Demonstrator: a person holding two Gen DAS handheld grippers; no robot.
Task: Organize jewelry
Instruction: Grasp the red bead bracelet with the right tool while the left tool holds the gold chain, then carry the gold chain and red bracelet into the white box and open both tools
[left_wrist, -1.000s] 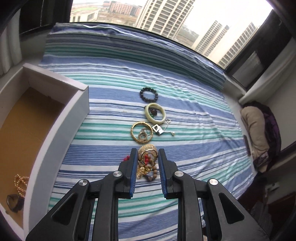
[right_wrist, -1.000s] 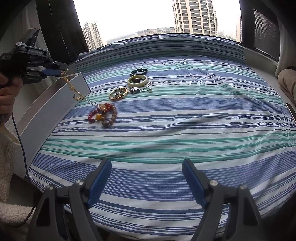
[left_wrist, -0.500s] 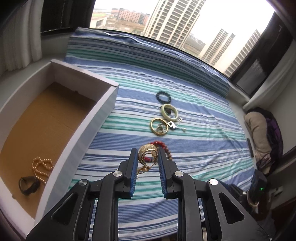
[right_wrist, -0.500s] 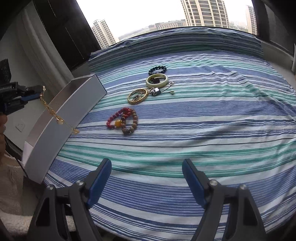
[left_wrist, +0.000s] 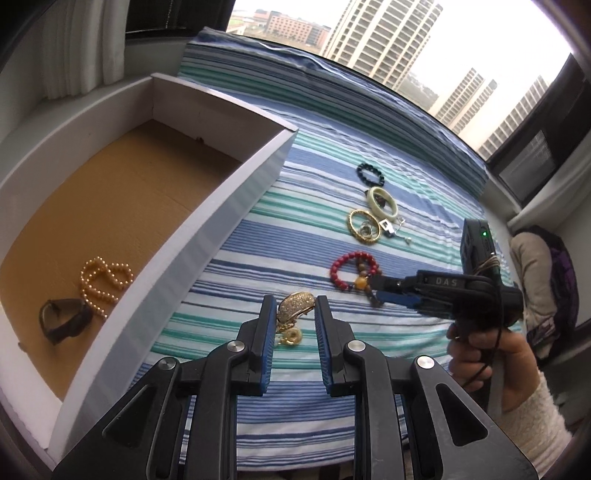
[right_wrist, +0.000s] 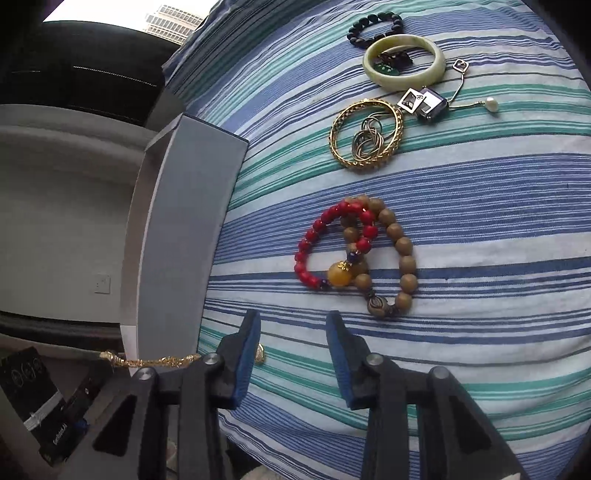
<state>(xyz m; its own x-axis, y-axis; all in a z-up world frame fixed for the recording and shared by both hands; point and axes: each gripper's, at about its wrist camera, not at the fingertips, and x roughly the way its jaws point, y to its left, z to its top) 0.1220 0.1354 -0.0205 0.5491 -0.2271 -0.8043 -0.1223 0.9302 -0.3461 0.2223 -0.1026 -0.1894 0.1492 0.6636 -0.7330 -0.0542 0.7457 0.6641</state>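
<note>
My left gripper (left_wrist: 294, 314) is shut on a gold necklace (left_wrist: 295, 308), whose pendant and chain hang between the blue pads above the striped bedspread, just right of the white box (left_wrist: 221, 206). In the right wrist view the same gold chain (right_wrist: 159, 361) stretches along the lower left. My right gripper (right_wrist: 293, 321) points down at a red bead bracelet (right_wrist: 314, 240) lying across a wooden bead bracelet (right_wrist: 402, 251). Its jaws are closing with nothing between them, and the tips stop just short of the beads. The left wrist view shows the right gripper (left_wrist: 375, 290) at those bracelets.
Inside the box lie a pearl string (left_wrist: 103, 280) and a dark band (left_wrist: 62, 321). Farther up the bed are a gold bangle (right_wrist: 365, 134), a jade bangle (right_wrist: 404, 62), a black bead bracelet (right_wrist: 375, 27) and small pendants (right_wrist: 424, 103). A hand (left_wrist: 487, 354) holds the right gripper.
The right gripper swung down close over the bead bracelets and its jaws narrowed. The left gripper carried the gold necklace off the pile toward the box.
</note>
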